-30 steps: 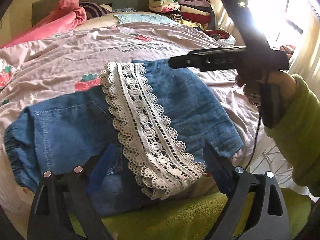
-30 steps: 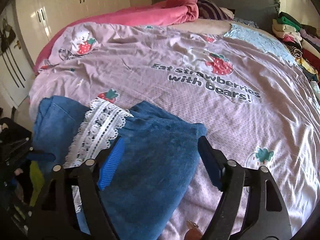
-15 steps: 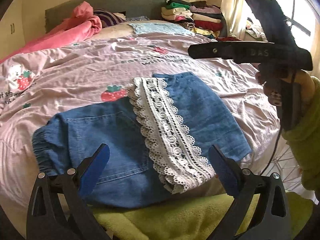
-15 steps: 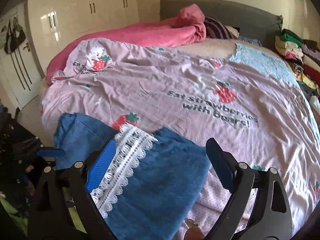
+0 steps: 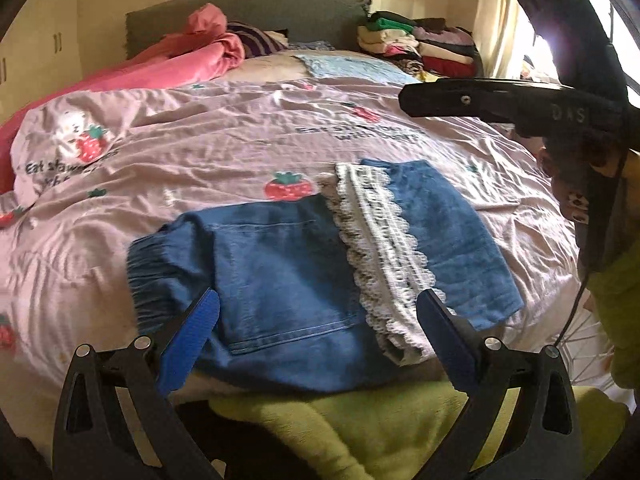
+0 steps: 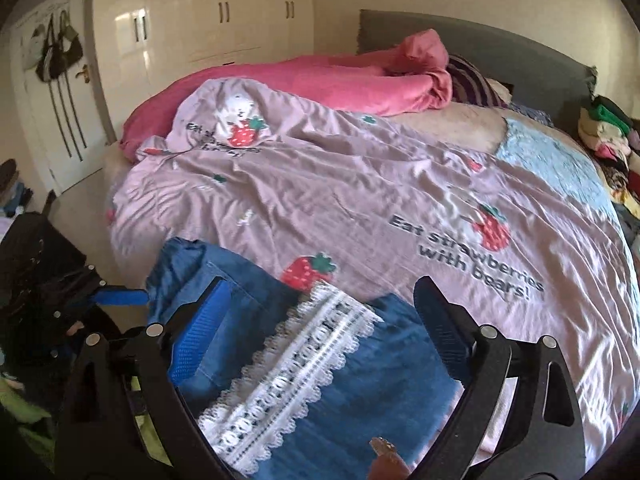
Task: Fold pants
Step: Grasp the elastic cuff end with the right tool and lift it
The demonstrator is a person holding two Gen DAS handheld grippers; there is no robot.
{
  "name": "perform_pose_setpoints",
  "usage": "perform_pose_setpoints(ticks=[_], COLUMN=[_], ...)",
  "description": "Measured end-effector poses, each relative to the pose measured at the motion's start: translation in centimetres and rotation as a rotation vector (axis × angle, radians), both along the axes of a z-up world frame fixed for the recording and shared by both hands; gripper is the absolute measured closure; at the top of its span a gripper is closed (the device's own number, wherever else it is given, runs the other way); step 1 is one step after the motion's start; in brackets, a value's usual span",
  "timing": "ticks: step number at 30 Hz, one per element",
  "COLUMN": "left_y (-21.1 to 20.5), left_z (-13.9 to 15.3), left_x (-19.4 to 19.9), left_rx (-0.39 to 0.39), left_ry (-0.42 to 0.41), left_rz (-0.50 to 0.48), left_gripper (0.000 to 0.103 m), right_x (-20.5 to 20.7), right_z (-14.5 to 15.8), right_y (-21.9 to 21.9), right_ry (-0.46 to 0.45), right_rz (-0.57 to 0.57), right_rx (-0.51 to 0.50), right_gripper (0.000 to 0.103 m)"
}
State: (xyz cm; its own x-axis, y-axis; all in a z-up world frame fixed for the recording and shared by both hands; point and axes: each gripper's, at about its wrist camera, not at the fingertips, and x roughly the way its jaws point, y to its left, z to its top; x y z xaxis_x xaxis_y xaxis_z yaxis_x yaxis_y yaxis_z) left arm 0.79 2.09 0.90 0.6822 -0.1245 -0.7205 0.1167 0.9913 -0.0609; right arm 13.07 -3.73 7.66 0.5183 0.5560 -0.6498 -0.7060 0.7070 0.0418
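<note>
Blue denim pants lie folded on the pink strawberry bedspread near the bed's front edge, with a white lace hem across the top layer. My left gripper is open and empty, held above the near edge of the pants. My right gripper is open and empty, raised above the pants and lace. The right gripper's body shows at the upper right of the left wrist view, well above the cloth.
A pink blanket lies bunched at the headboard. A stack of folded clothes sits at the far right of the bed. A green sleeve is at the bed's near edge. Wardrobe and door stand beyond the bed.
Both grippers have pulled back and up from the pants, so more of the bed shows. The folded pants lie still.
</note>
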Motion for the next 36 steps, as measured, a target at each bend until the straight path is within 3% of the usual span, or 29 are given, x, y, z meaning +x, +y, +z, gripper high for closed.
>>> perform_pose_setpoints(ticks=[15,20,24,26,28,30,36], left_y=[7.8,10.8,11.8,11.6,11.5,11.3,11.0], left_z=[-2.5,-3.8,-4.7,-5.0,-5.5,-5.9,-7.4], left_x=[-0.6,-0.9,-1.1,-1.0,-0.8,-0.6,0.3], left_rx=[-0.075,-0.165,-0.29,-0.316,-0.345,-0.371,-0.388], left_ry=[0.078,0.092,0.089,0.093,0.096,0.099,0.133], left_rz=[0.2,0.248,0.233,0.227,0.217,0.209,0.199], left_gripper=[0.005,0.005,0.005,0.006,0.01,0.035,0.041], right_x=[0.4,0.4,0.2,0.1,-0.1,-0.3,-0.4], right_z=[-1.7,-2.7,-3.4,-3.7,-4.2,-4.7,-6.7], right_y=[7.7,10.2,12.8,13.9,15.1,16.4,19.2], right_ry=[0.063,0.087,0.108,0.123,0.145,0.154,0.194], right_rz=[0.133,0.191,0.261,0.295,0.335,0.373,0.457], right_rx=[-0.055,-0.081,-0.109,-0.119,-0.136,-0.156,-0.203], right_gripper=[0.015,0.015,0.015,0.015,0.015,0.015,0.018])
